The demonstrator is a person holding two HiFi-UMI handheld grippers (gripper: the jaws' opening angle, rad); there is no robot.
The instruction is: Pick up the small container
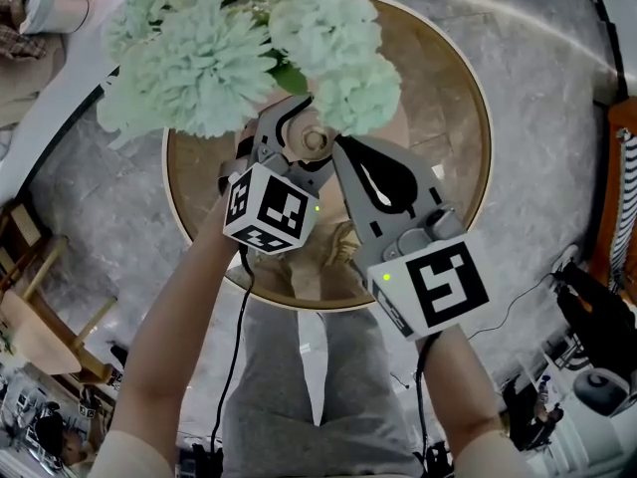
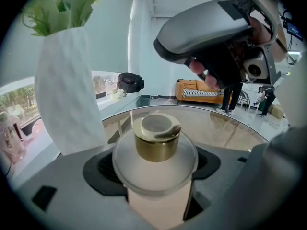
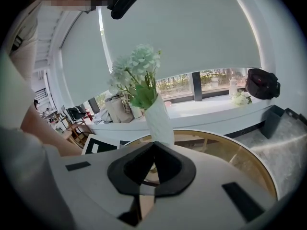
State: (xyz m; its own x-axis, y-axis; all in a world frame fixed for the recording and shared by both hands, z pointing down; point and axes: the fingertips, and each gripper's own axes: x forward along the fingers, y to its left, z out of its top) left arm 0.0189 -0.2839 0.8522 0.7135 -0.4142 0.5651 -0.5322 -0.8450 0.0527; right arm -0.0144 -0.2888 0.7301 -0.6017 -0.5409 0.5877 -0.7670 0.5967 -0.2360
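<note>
The only print in view is the black-and-white square pattern on the two marker cubes, one on the left gripper (image 1: 271,209) and one on the right gripper (image 1: 443,285). It forms no legible word.

The single small container (image 2: 157,138) has a frosted glass body and a gold cap. It sits between the left gripper's (image 1: 299,132) fingers, whose black pads are clamped on its sides above the round glass desk (image 1: 448,88). Whether its base touches the desk cannot be told.

The right gripper's (image 3: 153,164) fingers are pressed together with nothing between them. It hangs just beside the left gripper and looms at the upper right of the left gripper view.

One white vase (image 2: 67,95) stands on the desk close to the container's left. Its bunch of pale green flowers (image 1: 239,48) spreads over the far part of the desk in the head view, covering that edge and reaching down to the left gripper's tips.

Beyond the desk are:
- a grey marbled floor (image 1: 537,58)
- one orange sofa (image 2: 196,91)
- one black bag (image 3: 262,84) on a window sill
- wooden furniture (image 1: 40,307) at the left

The person's two bare forearms reach in from below.
</note>
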